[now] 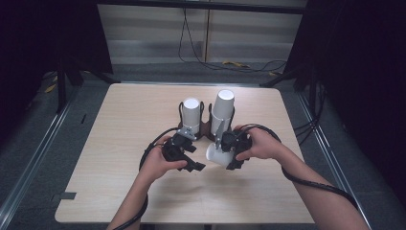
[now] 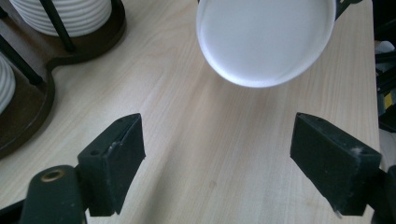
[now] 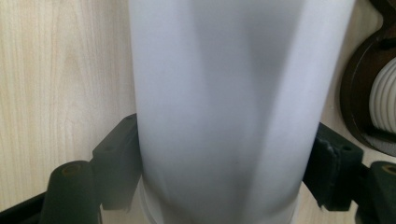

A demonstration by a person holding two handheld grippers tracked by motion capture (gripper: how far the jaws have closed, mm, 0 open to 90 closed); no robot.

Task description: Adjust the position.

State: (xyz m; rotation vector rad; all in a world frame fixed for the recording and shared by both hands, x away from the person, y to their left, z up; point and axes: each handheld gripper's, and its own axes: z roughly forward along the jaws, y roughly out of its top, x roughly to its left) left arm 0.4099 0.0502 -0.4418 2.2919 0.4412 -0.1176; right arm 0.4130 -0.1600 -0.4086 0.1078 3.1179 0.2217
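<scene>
A white paper cup (image 1: 218, 155) lies on its side between the two hands, held above the table, and my right gripper (image 1: 229, 152) is shut on it. In the right gripper view the cup's wall (image 3: 224, 107) sits between both black pads, which press on its sides. My left gripper (image 1: 194, 155) stands open just left of the cup, its jaws wide apart with bare table between them. In the left gripper view the cup's round bottom (image 2: 264, 39) faces me from ahead. Two stacks of white cups (image 1: 191, 111) (image 1: 222, 108) stand in a dark wooden holder (image 1: 205, 128) behind the hands.
The wooden table (image 1: 119, 158) has open surface to the left, right and front. The holder's dark base and thin black posts (image 2: 56, 28) stand close to my left gripper. Cables trail from both grippers, and more lie on the floor behind the table.
</scene>
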